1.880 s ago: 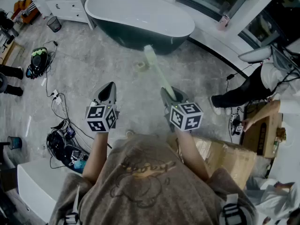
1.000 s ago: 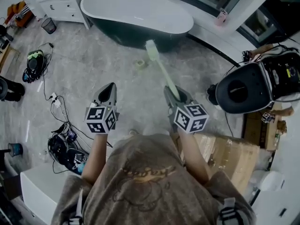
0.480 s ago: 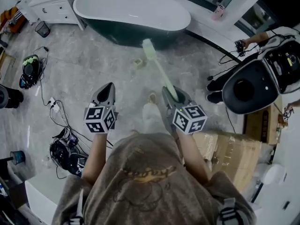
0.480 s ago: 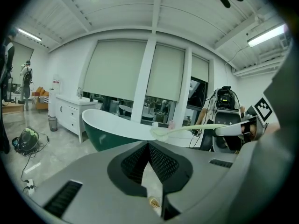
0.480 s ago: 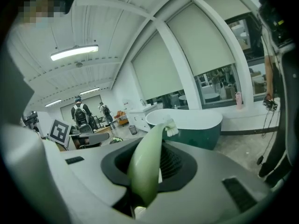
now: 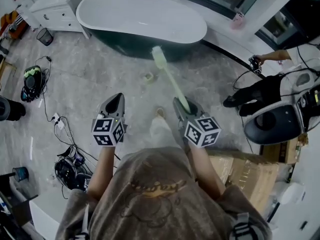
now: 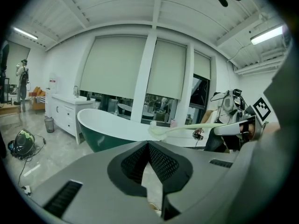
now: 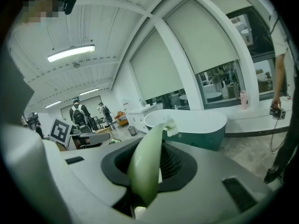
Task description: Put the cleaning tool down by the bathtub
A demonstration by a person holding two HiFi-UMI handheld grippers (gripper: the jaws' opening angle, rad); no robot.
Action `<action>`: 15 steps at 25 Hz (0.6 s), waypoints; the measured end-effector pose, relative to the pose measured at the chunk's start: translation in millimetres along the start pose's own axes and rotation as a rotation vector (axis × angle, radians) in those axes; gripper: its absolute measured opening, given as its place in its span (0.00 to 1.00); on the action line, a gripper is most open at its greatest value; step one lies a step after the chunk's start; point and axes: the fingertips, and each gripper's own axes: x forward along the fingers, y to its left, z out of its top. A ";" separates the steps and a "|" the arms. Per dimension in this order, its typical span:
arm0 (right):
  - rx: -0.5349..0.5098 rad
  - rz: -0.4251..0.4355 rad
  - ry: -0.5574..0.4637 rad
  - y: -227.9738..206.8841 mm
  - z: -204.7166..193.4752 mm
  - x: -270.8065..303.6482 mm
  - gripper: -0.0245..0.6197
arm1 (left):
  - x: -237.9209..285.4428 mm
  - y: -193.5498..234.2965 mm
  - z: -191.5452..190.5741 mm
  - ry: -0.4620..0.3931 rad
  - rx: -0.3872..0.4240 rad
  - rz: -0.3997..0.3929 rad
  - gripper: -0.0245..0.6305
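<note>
A pale green long-handled brush (image 6: 169,78) sticks forward from my right gripper (image 6: 183,105), which is shut on its handle; its bristled head (image 8: 171,128) points toward the bathtub (image 6: 140,19), white inside and dark green outside, standing ahead on the grey marbled floor. In the right gripper view the handle (image 8: 145,164) runs up between the jaws. My left gripper (image 6: 115,103) is held level beside it, jaws together with nothing between them. The left gripper view shows the brush (image 7: 187,129) crossing in front of the tub (image 7: 112,127).
A small object (image 6: 148,77) lies on the floor before the tub. Cables and bags (image 6: 31,77) lie at the left, a white cabinet (image 6: 55,11) and bin (image 6: 44,36) stand beside the tub. A person with gear (image 6: 272,99) is at the right, cardboard (image 6: 245,171) behind me.
The tub has come slightly closer in the head view as I step forward. The person at the right has shifted. Both grippers keep their pose and the brush stays held.
</note>
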 end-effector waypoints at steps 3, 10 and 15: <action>-0.003 0.012 0.006 -13.6 15.7 22.3 0.17 | 26.3 7.5 13.9 0.005 -0.005 0.001 0.04; -0.013 0.057 0.024 -48.5 59.4 66.4 0.17 | 85.7 16.9 47.7 0.020 -0.018 0.018 0.04; -0.024 0.094 0.034 -82.8 89.0 101.8 0.17 | 132.2 22.0 70.5 0.019 -0.026 0.045 0.04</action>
